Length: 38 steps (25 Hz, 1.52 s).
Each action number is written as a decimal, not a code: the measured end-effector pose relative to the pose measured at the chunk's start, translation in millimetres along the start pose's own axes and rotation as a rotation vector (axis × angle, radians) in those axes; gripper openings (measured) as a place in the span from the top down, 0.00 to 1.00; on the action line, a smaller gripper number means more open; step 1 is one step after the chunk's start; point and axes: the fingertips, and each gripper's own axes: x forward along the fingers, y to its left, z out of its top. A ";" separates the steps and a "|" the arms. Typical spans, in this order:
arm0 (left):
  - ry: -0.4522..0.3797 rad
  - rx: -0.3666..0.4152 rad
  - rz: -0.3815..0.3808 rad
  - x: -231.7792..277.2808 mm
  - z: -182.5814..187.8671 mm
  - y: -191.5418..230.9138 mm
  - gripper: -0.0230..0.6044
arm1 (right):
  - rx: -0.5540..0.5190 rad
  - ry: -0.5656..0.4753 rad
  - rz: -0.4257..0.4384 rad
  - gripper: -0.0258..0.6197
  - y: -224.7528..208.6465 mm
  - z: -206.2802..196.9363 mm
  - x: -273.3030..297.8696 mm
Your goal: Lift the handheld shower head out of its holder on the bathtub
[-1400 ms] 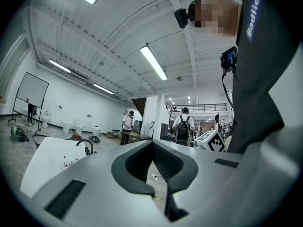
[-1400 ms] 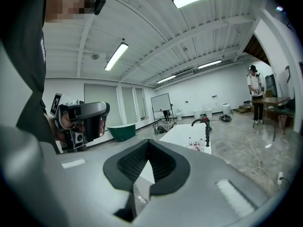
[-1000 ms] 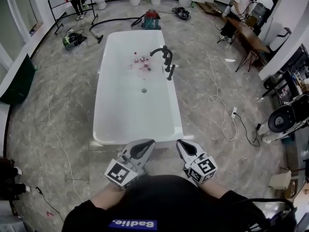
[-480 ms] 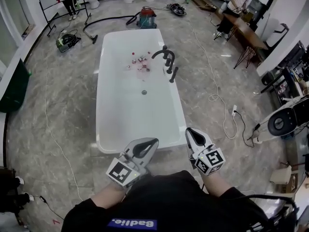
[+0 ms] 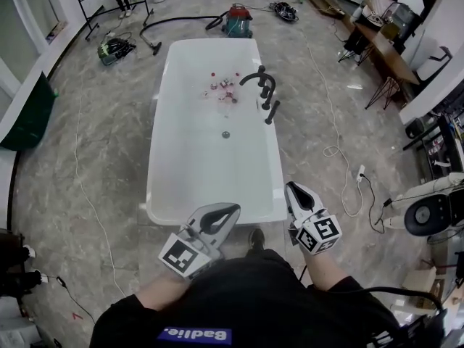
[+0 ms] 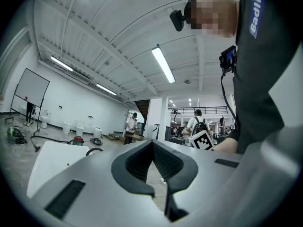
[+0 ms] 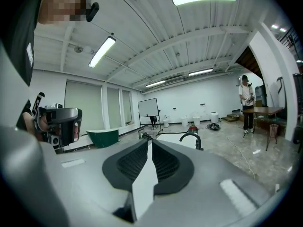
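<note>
The white bathtub (image 5: 154,158) lies lengthwise ahead of me. On its right rim stand a black curved spout (image 5: 255,76) and, nearest me, the black handheld shower head (image 5: 272,112) upright in its holder. Both grippers are far short of it. My left gripper (image 5: 233,209) hovers at the tub's near end, jaws shut and empty. My right gripper (image 5: 292,188) is beside the near right corner; its jaws are just starting to part, tips still together, nothing between them. In the right gripper view the spout (image 7: 191,138) shows far ahead of the gripper (image 7: 149,143). The left gripper (image 6: 152,142) points level.
Several small bottles (image 5: 223,89) lie in the tub near the drain (image 5: 225,134). A red vacuum (image 5: 238,19) and black hoses sit beyond the far end. A white cable (image 5: 335,149) and power strip lie on the floor right of the tub. A green tub (image 5: 29,114) stands left.
Both grippers have advanced toward the tub; its near end is now right under their tips. The right gripper has gone further, to beside the tub's near right corner.
</note>
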 end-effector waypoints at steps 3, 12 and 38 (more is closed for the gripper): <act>0.002 0.007 0.041 20.4 6.0 1.8 0.97 | 0.005 0.012 0.044 0.94 -22.9 4.7 12.2; 0.030 -0.020 0.171 87.5 0.2 19.3 0.97 | 0.004 0.070 0.145 0.83 -106.4 0.6 44.2; -0.007 -0.032 0.305 190.6 -8.8 66.0 0.97 | -0.082 0.170 0.204 0.71 -277.6 -36.2 170.0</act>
